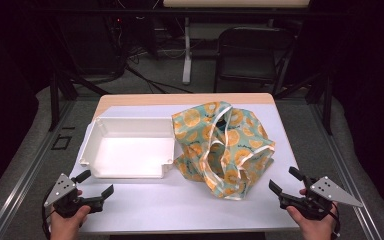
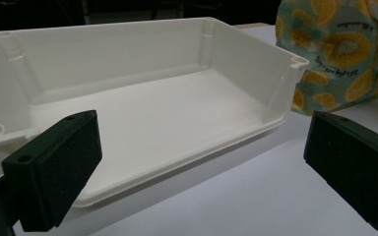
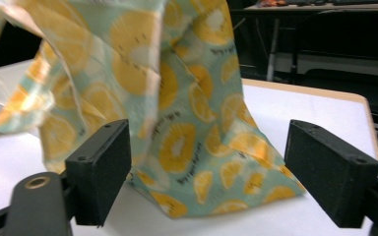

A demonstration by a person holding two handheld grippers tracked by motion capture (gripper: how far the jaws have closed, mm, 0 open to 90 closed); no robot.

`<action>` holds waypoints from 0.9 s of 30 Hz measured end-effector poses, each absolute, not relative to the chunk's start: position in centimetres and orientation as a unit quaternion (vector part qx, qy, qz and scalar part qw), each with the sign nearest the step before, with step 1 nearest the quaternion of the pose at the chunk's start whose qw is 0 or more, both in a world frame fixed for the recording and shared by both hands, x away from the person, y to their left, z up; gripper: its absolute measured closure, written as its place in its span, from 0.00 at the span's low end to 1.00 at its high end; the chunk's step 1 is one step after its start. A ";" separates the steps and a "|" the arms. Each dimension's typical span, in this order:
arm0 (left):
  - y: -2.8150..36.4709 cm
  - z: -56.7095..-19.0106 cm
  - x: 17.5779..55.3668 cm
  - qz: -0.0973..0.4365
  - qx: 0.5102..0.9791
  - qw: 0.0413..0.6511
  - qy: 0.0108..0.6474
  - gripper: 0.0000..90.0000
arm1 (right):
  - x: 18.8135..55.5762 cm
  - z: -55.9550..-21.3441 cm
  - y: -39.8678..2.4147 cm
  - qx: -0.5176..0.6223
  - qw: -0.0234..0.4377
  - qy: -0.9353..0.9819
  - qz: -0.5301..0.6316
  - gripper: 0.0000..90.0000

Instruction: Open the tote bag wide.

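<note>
A white plastic bin [image 1: 130,147] sits empty on the left half of the table, and the left gripper view looks into the same bin [image 2: 142,103]. Beside it on the right slumps a teal fabric bag printed with orange slices [image 1: 222,147], its mouth gaping upward. The bag [image 3: 177,113] rises just beyond the right jaws. My left gripper [image 1: 96,184] hovers open near the table's front left corner, short of the bin. My right gripper [image 1: 284,181] stands open at the front right, a little way from the bag. Nothing lies between either pair of jaws.
The white tabletop [image 1: 180,205] has bare room along its front edge between the two hands. Beyond the table stand a dark folding chair [image 1: 250,55] and a desk leg [image 1: 186,50] on the grey floor.
</note>
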State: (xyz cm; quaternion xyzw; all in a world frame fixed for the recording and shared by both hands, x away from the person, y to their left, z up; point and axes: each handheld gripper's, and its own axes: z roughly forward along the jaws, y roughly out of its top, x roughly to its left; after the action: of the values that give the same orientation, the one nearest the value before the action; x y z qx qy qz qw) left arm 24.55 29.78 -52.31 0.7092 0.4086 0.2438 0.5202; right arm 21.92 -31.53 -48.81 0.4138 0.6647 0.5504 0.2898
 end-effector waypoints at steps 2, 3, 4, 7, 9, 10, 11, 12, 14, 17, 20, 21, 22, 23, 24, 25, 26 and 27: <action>29.1 -52.0 24.3 0.249 0.706 0.517 0.414 0.03 | 22.0 -48.5 -31.4 0.414 0.280 0.662 0.559 0.23; 28.7 -51.8 24.3 0.250 0.706 0.513 0.418 0.06 | 22.0 -48.3 -31.3 0.415 0.277 0.662 0.559 0.25; 28.2 -51.6 24.3 0.247 0.708 0.513 0.417 0.13 | 21.8 -47.8 -30.9 0.405 0.272 0.664 0.567 0.27; 26.5 -50.9 24.4 0.245 0.714 0.516 0.405 0.20 | 21.8 -47.2 -30.5 0.399 0.271 0.666 0.569 0.29; 25.3 -50.2 24.5 0.247 0.714 0.525 0.393 0.27 | 21.9 -46.8 -29.9 0.397 0.268 0.664 0.574 0.30; 24.5 -49.7 24.7 0.252 0.714 0.526 0.387 0.31 | 22.1 -46.6 -29.8 0.398 0.265 0.665 0.573 0.30; 24.0 -49.4 24.8 0.251 0.716 0.527 0.383 0.35 | 22.3 -46.4 -29.6 0.400 0.262 0.663 0.577 0.30; 23.5 -49.2 25.0 0.247 0.718 0.529 0.379 0.38 | 22.5 -46.3 -29.4 0.401 0.258 0.661 0.579 0.30; 22.2 -48.8 25.6 0.239 0.725 0.531 0.368 0.44 | 23.3 -46.0 -28.8 0.408 0.269 0.666 0.563 0.32; 19.9 -48.0 26.8 0.232 0.733 0.537 0.347 0.48 | 24.0 -45.7 -28.3 0.408 0.271 0.669 0.559 0.35; 17.8 -47.2 27.7 0.227 0.740 0.545 0.324 0.50 | 24.3 -45.6 -27.9 0.404 0.268 0.669 0.563 0.40; 17.3 -46.9 27.9 0.225 0.740 0.546 0.322 0.50 | 24.5 -45.5 -27.8 0.404 0.268 0.669 0.564 0.44; 16.7 -46.5 28.3 0.223 0.741 0.548 0.319 0.50 | 24.6 -45.4 -27.7 0.401 0.268 0.671 0.562 0.46; 15.9 -46.0 28.7 0.224 0.738 0.553 0.315 0.51 | 24.8 -45.3 -27.6 0.401 0.272 0.671 0.562 0.47; 15.5 -45.7 29.0 0.223 0.737 0.557 0.312 0.51 | 25.0 -45.1 -27.5 0.399 0.272 0.670 0.563 0.49; 14.9 -45.4 29.3 0.220 0.735 0.562 0.310 0.52 | 25.1 -45.0 -27.4 0.398 0.273 0.670 0.564 0.51; 14.4 -45.0 29.6 0.217 0.736 0.564 0.305 0.52 | 25.3 -44.9 -27.3 0.398 0.274 0.669 0.564 0.52; 13.8 -44.7 29.8 0.219 0.736 0.565 0.302 0.52 | 25.6 -44.8 -27.2 0.399 0.274 0.668 0.565 0.53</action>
State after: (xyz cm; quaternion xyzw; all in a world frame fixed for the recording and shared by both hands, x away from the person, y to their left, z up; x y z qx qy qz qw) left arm 29.80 13.82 -44.70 0.7363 0.3019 0.2189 0.5646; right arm 25.56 -27.24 -44.78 0.3987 0.6683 0.5651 0.2739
